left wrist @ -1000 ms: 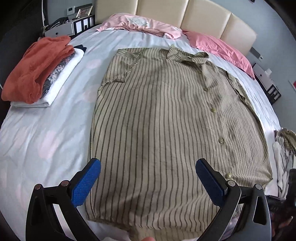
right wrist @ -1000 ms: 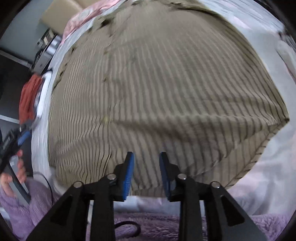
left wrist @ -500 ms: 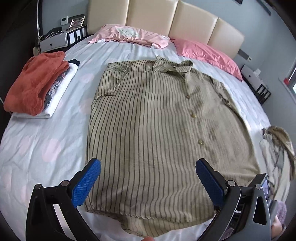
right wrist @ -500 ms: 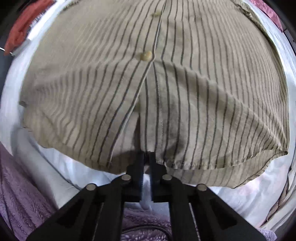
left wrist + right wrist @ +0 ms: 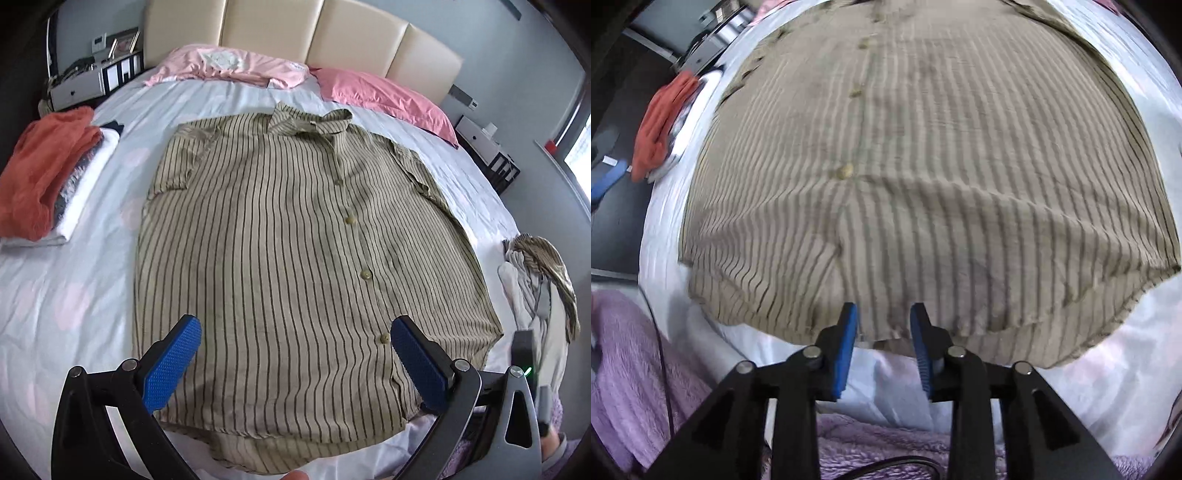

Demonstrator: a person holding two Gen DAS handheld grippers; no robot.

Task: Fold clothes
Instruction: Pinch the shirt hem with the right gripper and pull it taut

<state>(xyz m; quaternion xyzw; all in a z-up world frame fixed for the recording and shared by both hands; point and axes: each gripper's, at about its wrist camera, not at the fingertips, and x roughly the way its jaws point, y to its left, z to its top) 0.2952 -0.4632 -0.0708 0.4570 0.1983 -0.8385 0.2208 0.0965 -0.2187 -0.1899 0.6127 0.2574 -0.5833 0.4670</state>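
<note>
1. Striped shirt [image 5: 288, 266]: olive-tan with dark vertical stripes, short sleeves, buttoned front. It lies flat and face up on the bed [image 5: 74, 295], collar toward the headboard [image 5: 303, 33], hem at the near edge. It serves as the landmark for all entries below.
2. Bed: pale blue sheet with faint pink spots; it carries the shirt and everything listed in 3 to 5.
3. Folded stack [image 5: 55, 177]: left of the shirt, well apart from its sleeve. An orange-red garment lies on top, with a dark patterned piece and a white piece under it.
4. Pillows: a light pink pillow [image 5: 229, 66] and a deeper pink pillow [image 5: 384, 98], both beyond the shirt's collar, against the headboard.
5. Loose clothes heap [image 5: 535, 280]: right of the shirt, at the bed's edge; striped tan and pale grey pieces, unfolded.
6. Left gripper [image 5: 295, 354]: above the shirt's lower part, jaws spread wide, blue pads clear of the cloth, nothing between them.
7. Right gripper [image 5: 884, 332]: at the shirt's hem, just below the button line. Its jaws are opening; the hem edge sits in the gap, and the pads do not press it.
8. Purple fleece sleeve [image 5: 624, 369]: on the near side of the shirt's hem, beside the bed edge.
9. Nightstand [image 5: 88, 81]: beyond the shirt's left shoulder, off the bed; it holds small framed items, too small to name.
</note>
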